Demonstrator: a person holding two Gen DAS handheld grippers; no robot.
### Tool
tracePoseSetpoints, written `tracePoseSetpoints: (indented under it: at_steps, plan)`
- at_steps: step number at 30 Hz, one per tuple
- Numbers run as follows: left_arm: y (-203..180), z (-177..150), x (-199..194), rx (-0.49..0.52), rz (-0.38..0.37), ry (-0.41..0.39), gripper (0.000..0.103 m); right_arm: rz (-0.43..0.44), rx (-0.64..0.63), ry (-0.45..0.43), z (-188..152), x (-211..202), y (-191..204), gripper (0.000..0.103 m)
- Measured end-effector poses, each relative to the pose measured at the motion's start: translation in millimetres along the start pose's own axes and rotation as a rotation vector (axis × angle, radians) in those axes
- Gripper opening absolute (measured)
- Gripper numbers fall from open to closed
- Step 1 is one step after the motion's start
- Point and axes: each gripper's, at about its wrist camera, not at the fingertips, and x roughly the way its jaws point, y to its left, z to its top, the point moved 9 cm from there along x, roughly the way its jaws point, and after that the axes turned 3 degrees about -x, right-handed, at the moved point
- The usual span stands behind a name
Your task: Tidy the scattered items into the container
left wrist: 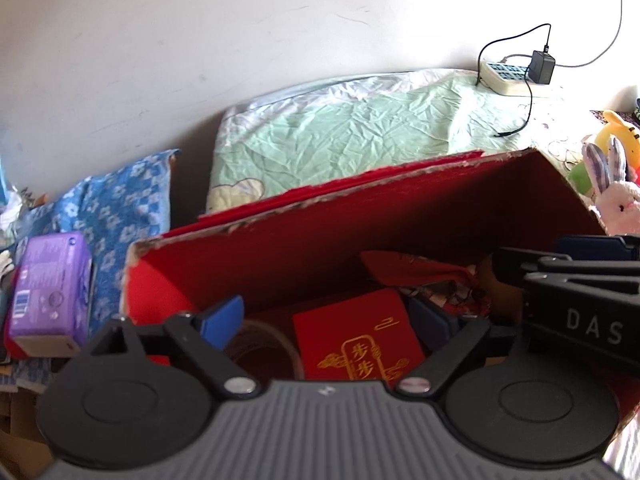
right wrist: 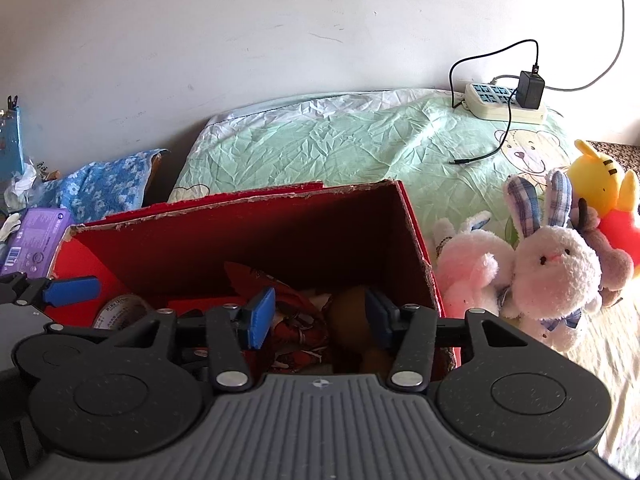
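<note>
Fingers [left wrist: 224, 320] of both grippers are hanging open and empty over the red box [right wrist: 248, 236], probably after releasing items.

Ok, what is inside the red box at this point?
Inside the red box: a red booklet with gold lettering, a tape roll, crumpled red patterned fabric and something brownish-yellow. Both grippers cover the near part of the floor.
</note>
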Motion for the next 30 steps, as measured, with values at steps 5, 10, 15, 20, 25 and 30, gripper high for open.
tracePoseSetpoints:
  at_steps: [5,10,15,20,25,30]
  plan:
    - [13,-14,-4,-0.062,0.008,0.037,0.096,0.001,-0.028,0.004,-4,-4,6,0.060]
    - [17,-23,-14,-0.063,0.061,0.032,0.099,-0.006,-0.037,0.009,-10,-8,7,0.067]
    - [17,-33,-22,-0.102,0.040,0.020,0.099,-0.001,-0.033,0.004,-15,-13,8,0.073]
    - [19,-38,-33,-0.165,0.066,-0.033,0.102,-0.017,-0.034,-0.027,-16,-19,5,0.082]
    - [19,-42,-41,-0.166,0.118,-0.041,0.103,-0.008,-0.038,-0.039,-21,-22,5,0.085]
    - [21,-52,-44,-0.191,0.158,-0.017,0.103,0.048,0.000,-0.005,-30,-22,2,0.085]
